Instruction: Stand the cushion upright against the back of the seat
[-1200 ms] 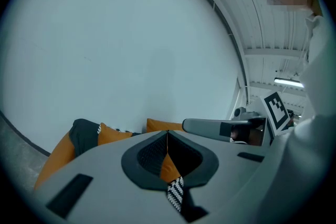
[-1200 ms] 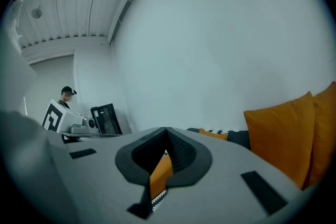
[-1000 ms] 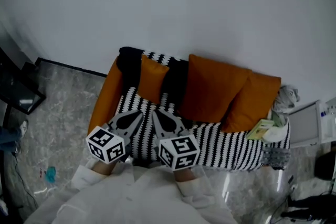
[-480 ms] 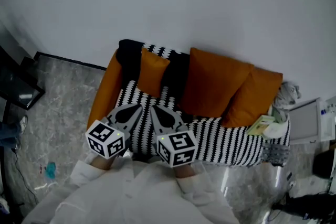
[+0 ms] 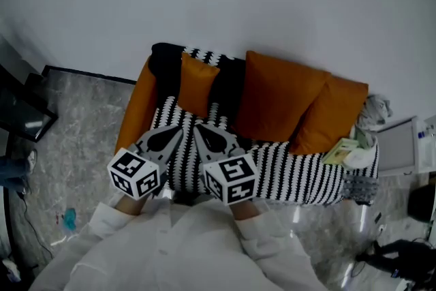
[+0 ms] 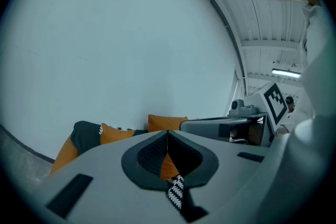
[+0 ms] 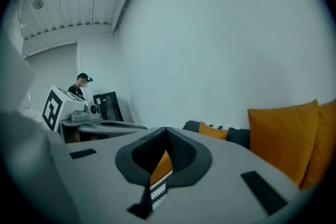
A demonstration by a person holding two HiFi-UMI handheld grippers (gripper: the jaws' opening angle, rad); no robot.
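Head view: three orange cushions stand against the sofa [image 5: 300, 177] back: small cushion [image 5: 197, 86], large cushion [image 5: 276, 105], end cushion [image 5: 334, 118]. Two grippers hover over the seat front, left gripper [image 5: 175, 133] and right gripper [image 5: 201, 133].
Left gripper view: fingers [image 6: 152, 155] clenched, empty.
Right gripper view: fingers [image 7: 181, 152] clenched, empty.

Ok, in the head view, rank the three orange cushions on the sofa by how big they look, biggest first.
1. middle cushion, plainly the largest.
2. right cushion; it overlaps the middle one, so its full size is unsure.
3. left cushion, clearly the smallest.
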